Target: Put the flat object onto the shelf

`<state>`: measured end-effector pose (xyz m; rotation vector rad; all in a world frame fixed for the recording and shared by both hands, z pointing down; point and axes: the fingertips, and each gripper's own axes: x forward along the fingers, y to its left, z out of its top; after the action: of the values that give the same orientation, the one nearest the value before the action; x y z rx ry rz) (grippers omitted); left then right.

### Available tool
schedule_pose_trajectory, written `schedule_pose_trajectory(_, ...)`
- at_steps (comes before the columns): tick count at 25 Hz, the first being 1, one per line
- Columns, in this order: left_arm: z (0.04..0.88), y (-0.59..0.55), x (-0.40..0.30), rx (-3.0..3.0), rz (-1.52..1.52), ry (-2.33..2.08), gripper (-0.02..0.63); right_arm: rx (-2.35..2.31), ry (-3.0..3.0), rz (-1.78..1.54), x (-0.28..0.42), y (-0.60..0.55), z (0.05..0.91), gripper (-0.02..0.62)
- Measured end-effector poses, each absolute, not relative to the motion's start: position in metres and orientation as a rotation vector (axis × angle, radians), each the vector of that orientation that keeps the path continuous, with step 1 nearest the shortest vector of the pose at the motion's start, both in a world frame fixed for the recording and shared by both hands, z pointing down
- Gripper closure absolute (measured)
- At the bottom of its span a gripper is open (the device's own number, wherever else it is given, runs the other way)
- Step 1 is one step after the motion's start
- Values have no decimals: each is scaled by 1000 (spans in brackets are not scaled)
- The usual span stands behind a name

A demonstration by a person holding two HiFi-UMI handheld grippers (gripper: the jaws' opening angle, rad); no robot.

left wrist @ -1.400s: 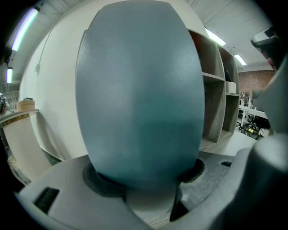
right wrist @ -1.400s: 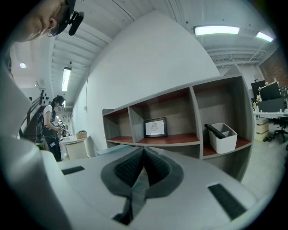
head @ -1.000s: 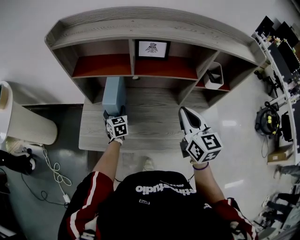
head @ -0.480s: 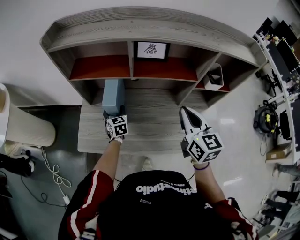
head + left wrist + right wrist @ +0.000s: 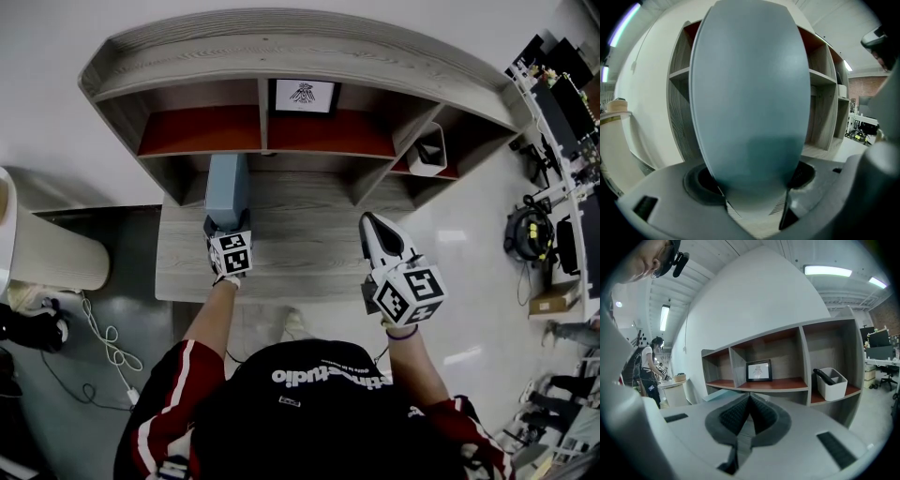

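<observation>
The head view looks steeply down from above me onto the desk (image 5: 300, 246) and shelf unit (image 5: 309, 47). My left gripper view sits close against the blue panel (image 5: 750, 93) just ahead of that tool. My right gripper view faces the shelf unit from farther back. All three share the shelves.

Both forearms reach forward over the desk.
Left hand-held gripper (image 5: 753, 208): jaws just opening, flat object (image 5: 750, 93) loose between them. Right hand-held gripper (image 5: 747, 401): jaws together, empty.
</observation>
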<state>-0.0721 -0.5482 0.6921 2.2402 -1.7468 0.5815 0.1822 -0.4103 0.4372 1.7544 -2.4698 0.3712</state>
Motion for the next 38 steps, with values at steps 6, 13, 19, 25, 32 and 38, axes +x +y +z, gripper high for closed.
schedule_pose_trajectory(6,694,-536,-74,2258,565,-1708,279,1763,-2457,393,176,-398,441,595)
schedule_pose_trajectory(13,683,-513,-79,2288,542,-1682,279,1767,-2447,392,163,-378,442,595)
schedule_pose_trajectory(19,666,-485,-87,2321,519,-1677,279,1773,-2456,387,148,-353,440,595)
schedule_pose_trajectory(25,644,-456,-105,2340,464,-1668,279,1776,-2464,353,130,-327,433,595)
schedule_pose_trajectory(32,606,-412,-110,2420,366,-1615,279,1778,-2459,315,108,-292,429,595)
schedule_pose_trajectory(38,577,-376,-112,2457,298,-1575,281,1801,-2442,258,99,-256,416,595)
